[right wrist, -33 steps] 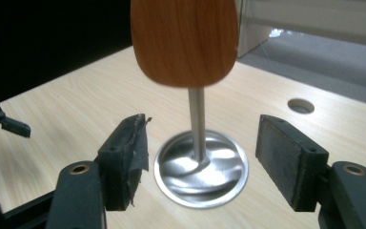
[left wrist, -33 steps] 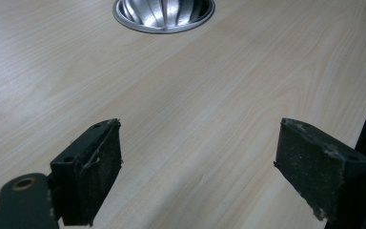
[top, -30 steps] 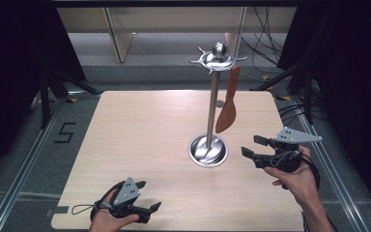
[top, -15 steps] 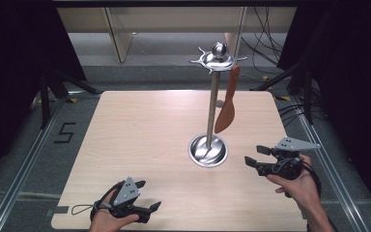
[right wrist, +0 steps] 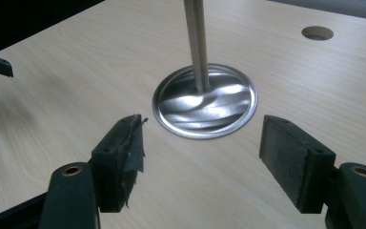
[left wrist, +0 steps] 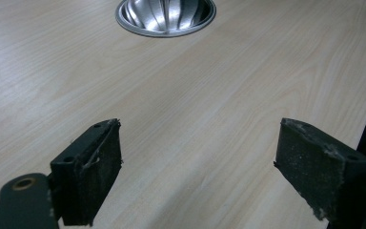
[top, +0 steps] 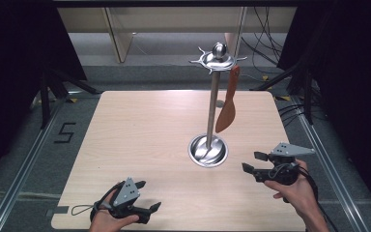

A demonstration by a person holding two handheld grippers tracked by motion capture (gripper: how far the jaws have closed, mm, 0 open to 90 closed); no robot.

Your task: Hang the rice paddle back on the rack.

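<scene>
1. Light wooden table [top: 140, 145] carries a shiny metal stand with a round dish-shaped base [top: 208, 151] and a tall thin pole; the base sits right of the table's middle.
2. From the stand's hooked top hangs a reddish-brown wooden spatula [top: 227, 108], blade down, just beside the pole and above the table.
3. Left gripper [top: 147, 209] rests at the near edge of the table, well apart from the stand. Its jaws stand wide apart with nothing between them; in the left gripper view only bare wood lies between the pads [left wrist: 97, 179], the base [left wrist: 166, 16] far ahead.
4. Right gripper [top: 251, 169] is near the base, at its right, pointing toward it. Its jaws are also spread and empty; in the right gripper view the base [right wrist: 205, 102] lies just ahead of the pads [right wrist: 121, 160].
</scene>
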